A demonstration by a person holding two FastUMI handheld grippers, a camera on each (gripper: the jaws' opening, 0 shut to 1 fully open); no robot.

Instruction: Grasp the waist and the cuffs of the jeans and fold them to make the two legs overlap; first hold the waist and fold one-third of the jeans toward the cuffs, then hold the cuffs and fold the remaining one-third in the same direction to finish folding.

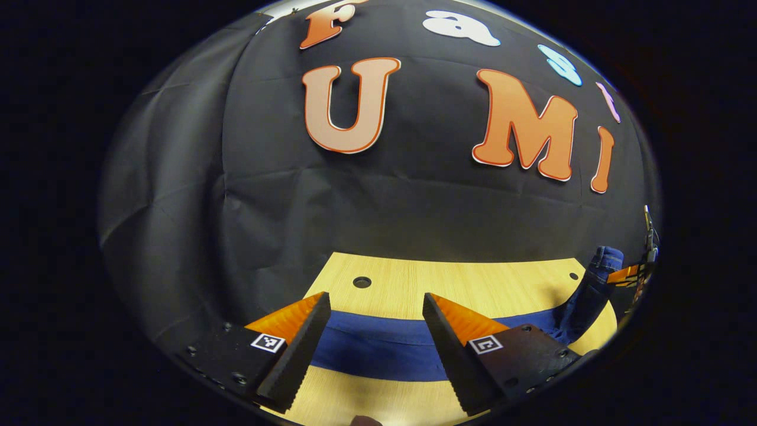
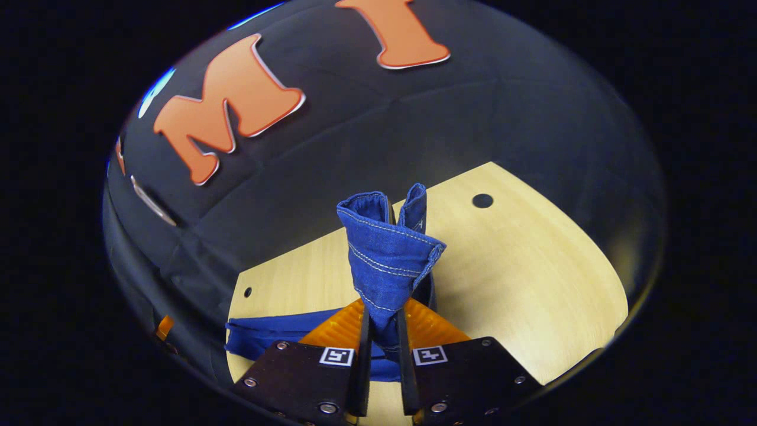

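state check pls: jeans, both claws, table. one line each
jeans: one end pinched and lifted, bunched upright; the rest lies flat across the table
right claw: shut on the jeans, both fingers pressing the denim
left claw: open, hovering over the flat part of the jeans, holding nothing
table: wooden top, bare on the far side, round holes near its edge

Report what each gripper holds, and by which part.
The right gripper is shut on the jeans, pinching a bunched, stitched hem end, cuff or waist unclear. The left gripper is open above the jeans, holding nothing.
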